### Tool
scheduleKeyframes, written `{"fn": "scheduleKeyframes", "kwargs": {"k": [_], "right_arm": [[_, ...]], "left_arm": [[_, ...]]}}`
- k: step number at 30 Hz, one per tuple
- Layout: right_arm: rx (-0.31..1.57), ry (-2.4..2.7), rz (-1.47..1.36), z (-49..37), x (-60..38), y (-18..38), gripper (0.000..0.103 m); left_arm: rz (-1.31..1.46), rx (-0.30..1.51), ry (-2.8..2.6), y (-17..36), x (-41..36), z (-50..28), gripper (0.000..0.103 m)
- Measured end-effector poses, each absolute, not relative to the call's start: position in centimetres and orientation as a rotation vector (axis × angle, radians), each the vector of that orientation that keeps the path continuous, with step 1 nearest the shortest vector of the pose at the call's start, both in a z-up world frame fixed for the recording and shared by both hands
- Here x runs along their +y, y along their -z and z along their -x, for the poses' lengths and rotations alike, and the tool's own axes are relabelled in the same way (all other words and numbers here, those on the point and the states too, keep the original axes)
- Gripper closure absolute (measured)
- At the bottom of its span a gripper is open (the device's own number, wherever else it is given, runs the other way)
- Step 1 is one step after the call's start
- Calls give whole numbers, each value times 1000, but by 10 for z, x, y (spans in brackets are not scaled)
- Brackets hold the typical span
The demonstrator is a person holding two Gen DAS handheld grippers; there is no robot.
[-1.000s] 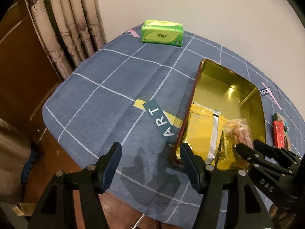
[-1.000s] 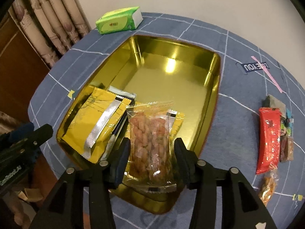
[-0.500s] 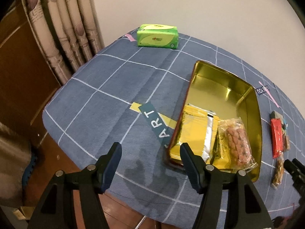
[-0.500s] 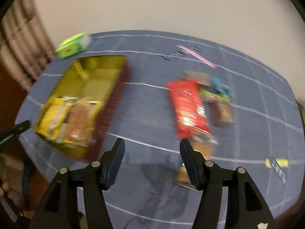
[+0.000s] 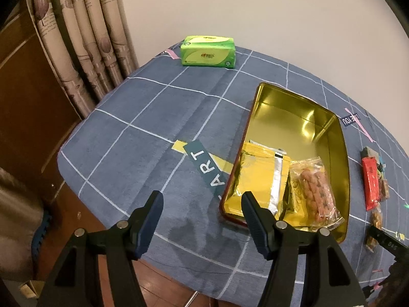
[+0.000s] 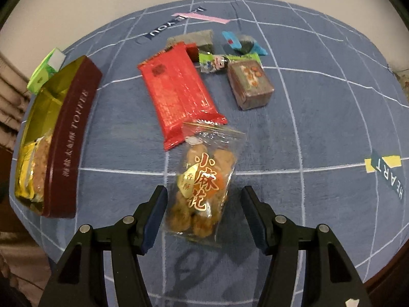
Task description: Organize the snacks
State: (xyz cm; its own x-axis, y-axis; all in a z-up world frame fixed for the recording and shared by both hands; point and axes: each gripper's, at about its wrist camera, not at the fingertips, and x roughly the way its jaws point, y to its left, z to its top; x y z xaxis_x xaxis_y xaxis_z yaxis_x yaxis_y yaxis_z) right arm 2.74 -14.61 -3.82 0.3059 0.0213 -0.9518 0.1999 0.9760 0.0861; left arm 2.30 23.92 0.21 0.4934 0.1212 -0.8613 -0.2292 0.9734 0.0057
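A gold tin [image 5: 294, 117] with a dark red wall [image 6: 74, 133] stands on the blue checked tablecloth. Inside it lie a yellow packet [image 5: 258, 179] and a clear bag of fried twists [image 5: 317, 192]. My left gripper [image 5: 200, 202] is open and empty above the cloth, its right finger over the tin's near left corner. My right gripper [image 6: 203, 192] is open, pointing down. A second clear twist bag [image 6: 204, 181] lies flat between its fingers, and neither pad touches it. Just beyond is a red packet [image 6: 179, 94].
Behind the red packet lie a brown box [image 6: 249, 84], a green sweet [image 6: 225, 61], a blue sweet [image 6: 242, 42] and a grey packet [image 6: 191, 38]. A green tissue pack [image 5: 208, 53] sits at the far edge. Curtains and a wooden cabinet stand left of the table.
My right gripper released the twist bag in the tin, swung right to the loose snacks and now straddles another twist bag. The left gripper stayed put.
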Motion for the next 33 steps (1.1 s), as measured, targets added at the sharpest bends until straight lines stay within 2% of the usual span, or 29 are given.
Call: {"fn": "scheduleKeyframes", "kwargs": {"k": [1, 2, 6, 17, 33], "right_arm": [[1246, 124, -181, -27, -145, 37, 51], [1238, 127, -147, -28, -142, 37, 60], [1222, 126, -84, -27, -138, 38, 66], [1230, 146, -92, -11, -192, 36, 68], [983, 197, -37, -47, -282, 43, 68]], "left_arm": [[113, 1036, -215, -2, 239, -23, 38], [110, 1038, -215, -1, 238, -24, 38], [89, 1039, -216, 0, 235, -24, 38], [32, 1056, -185, -2, 203, -23, 38], [-20, 1120, 110, -10, 55, -43, 38]]}}
